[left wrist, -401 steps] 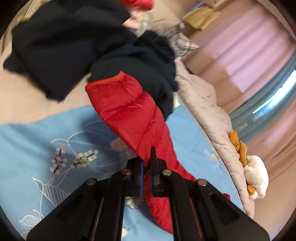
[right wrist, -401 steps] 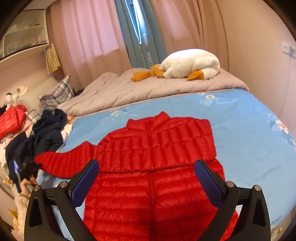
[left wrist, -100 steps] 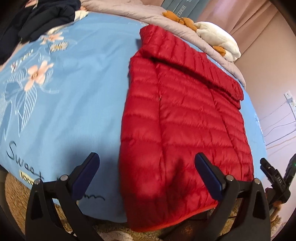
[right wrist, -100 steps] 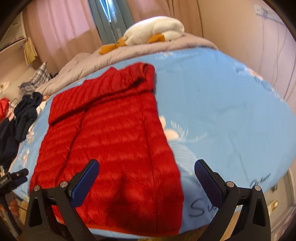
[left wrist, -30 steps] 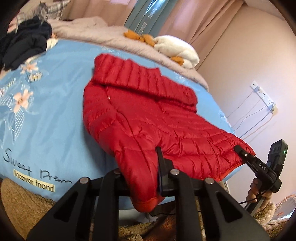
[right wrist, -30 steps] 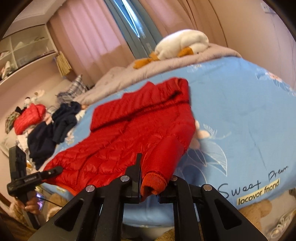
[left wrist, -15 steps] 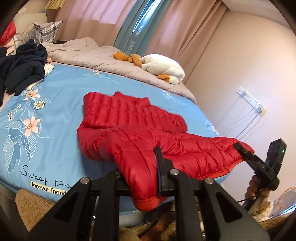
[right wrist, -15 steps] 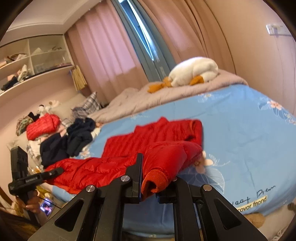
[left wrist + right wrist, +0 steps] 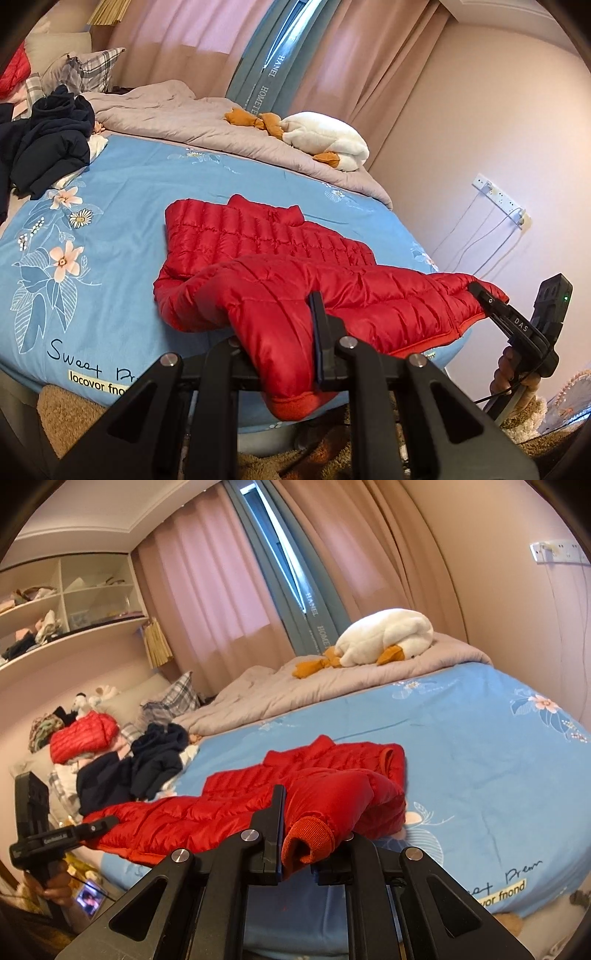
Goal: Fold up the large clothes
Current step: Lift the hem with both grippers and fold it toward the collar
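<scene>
A red puffer jacket (image 9: pixel 266 236) lies on the blue flowered bedsheet (image 9: pixel 122 192), its collar end flat and its hem end lifted off the bed. My left gripper (image 9: pixel 295 332) is shut on the hem's left corner, which hangs out below the jaws. In the same view the right gripper (image 9: pixel 484 291) clamps the other hem corner at the right. The right wrist view shows the jacket (image 9: pixel 332 764) from the other side, with my right gripper (image 9: pixel 299 819) shut on a ribbed red cuff and hem. The left gripper (image 9: pixel 107 823) appears there at the far left, pinching the jacket.
A grey quilt (image 9: pixel 177 110) with a white plush goose (image 9: pixel 325 140) covers the bed's far part. Dark clothes (image 9: pixel 147 764) and another red jacket (image 9: pixel 81 734) are piled by the pillows. Curtains and a wall with sockets (image 9: pixel 502 199) stand behind. A brown rug (image 9: pixel 74 410) lies below the bed edge.
Both grippers have risen with the hem, so the jacket's near half now hangs clear of the bed. Over the last half second almost nothing moves.
</scene>
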### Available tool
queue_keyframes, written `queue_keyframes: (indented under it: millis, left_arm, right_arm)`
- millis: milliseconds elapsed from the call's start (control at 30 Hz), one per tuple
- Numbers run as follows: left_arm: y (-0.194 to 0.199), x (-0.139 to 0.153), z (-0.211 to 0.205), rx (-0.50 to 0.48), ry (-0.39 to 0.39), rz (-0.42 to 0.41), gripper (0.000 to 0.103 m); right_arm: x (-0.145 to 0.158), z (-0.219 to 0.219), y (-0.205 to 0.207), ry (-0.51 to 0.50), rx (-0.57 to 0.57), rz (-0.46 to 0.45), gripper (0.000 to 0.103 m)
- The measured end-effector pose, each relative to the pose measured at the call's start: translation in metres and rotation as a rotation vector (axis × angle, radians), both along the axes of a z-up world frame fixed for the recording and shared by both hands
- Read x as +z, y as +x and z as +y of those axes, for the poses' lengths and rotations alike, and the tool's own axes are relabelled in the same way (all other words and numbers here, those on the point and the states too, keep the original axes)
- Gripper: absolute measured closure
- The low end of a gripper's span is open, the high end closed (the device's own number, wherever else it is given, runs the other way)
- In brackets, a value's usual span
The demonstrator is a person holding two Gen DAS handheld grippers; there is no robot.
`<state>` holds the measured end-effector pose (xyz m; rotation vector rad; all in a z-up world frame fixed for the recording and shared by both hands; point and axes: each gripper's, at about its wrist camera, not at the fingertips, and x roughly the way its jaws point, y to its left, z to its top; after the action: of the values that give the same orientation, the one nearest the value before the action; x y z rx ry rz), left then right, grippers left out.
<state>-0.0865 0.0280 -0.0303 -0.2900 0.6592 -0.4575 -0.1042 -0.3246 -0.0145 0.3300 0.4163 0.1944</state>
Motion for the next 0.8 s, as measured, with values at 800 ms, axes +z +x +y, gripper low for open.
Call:
queue_keyframes:
  millis: [800]
  left_arm:
    - [0.031, 0.017, -0.001, -0.023, -0.035, -0.016, 0.087]
  right_arm:
    - [0.01, -0.002, 0.018, 0.012, -0.021, -0.004, 0.091]
